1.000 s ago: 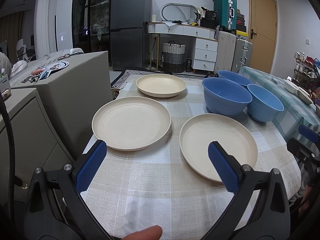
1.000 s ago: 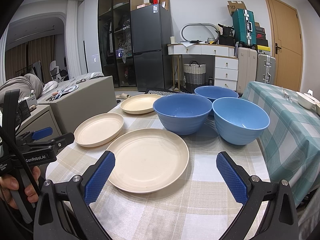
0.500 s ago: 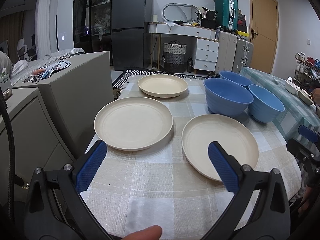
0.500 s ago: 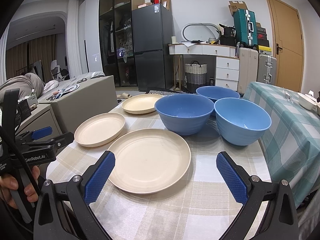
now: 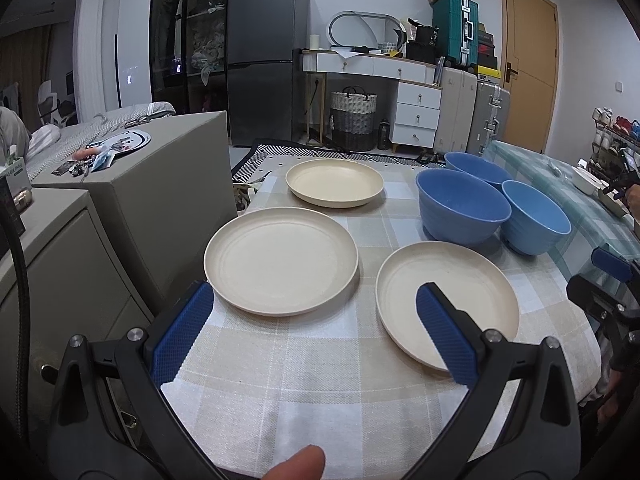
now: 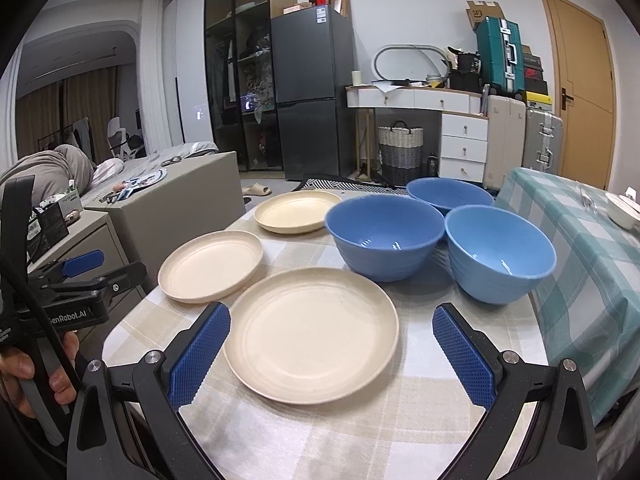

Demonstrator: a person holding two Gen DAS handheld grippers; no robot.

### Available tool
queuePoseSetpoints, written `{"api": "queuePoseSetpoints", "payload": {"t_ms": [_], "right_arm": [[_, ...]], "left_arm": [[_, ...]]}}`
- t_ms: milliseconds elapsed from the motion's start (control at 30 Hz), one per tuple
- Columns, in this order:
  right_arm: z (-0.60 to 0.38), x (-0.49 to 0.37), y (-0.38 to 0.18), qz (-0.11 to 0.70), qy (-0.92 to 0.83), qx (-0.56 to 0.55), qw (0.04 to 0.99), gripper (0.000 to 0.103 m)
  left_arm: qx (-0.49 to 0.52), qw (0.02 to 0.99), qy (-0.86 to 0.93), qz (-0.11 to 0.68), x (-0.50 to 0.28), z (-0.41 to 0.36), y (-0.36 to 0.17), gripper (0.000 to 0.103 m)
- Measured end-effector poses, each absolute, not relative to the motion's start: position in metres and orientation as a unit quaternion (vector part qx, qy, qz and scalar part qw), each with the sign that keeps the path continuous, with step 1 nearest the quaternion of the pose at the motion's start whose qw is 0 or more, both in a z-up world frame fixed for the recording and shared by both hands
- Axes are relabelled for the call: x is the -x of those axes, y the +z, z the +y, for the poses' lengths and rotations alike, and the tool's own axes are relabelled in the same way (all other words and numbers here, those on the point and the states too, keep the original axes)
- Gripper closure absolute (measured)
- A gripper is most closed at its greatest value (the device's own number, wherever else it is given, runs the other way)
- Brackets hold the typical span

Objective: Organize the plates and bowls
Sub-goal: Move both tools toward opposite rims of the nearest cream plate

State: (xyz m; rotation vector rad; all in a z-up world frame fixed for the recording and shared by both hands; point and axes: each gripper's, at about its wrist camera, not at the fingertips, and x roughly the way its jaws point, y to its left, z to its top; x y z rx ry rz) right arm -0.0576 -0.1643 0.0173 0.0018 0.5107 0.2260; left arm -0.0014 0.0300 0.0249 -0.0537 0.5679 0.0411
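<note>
Clearly "enRobot.AI" on left gripper (image 6: pixel 96 276)

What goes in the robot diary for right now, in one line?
left tongs: open, empty | right tongs: open, empty | cream plates: three, unstacked | blue bowls: three, unstacked

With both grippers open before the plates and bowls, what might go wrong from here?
1. The near plate lies flat on the checked cloth, so the jaws may slide it rather than lift it.
2. The three blue bowls stand crowded together; taking one may knock its neighbour.
3. The left plate sits near the table's edge.
</note>
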Motion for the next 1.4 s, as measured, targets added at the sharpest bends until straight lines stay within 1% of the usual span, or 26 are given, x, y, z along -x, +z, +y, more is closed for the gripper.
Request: {"api": "queuePoseSetpoints", "payload": {"t_ms": [367,567,800,1100,1400], "right_arm": [[-0.131,0.032,0.045,0.255,0.154,0.023,0.954,0.000],[-0.108,0.012,0.058,0.260,0.184,0.029,0.947,0.000],[-0.079,-0.018,0.074,0.264,0.215,0.046,0.939,0.000],[-0.047,-0.066,0.076,0.284,0.241,0.055,0.926,0.000],[-0.031,-0.114,0.058,0.321,0.248,0.056,0.912,0.000]], "left_arm": [[0.039,0.956,0.036,0.290,-0.014,0.065,0.048,0.002],[0.020,0.953,0.052,0.298,-0.030,0.082,0.056,0.002],[0.048,0.948,0.042,0.312,-0.050,0.107,0.060,0.002],[0.052,0.937,0.080,0.335,-0.090,0.139,0.057,0.002],[0.060,0.929,0.084,0.355,-0.130,0.155,0.043,0.003]]}}
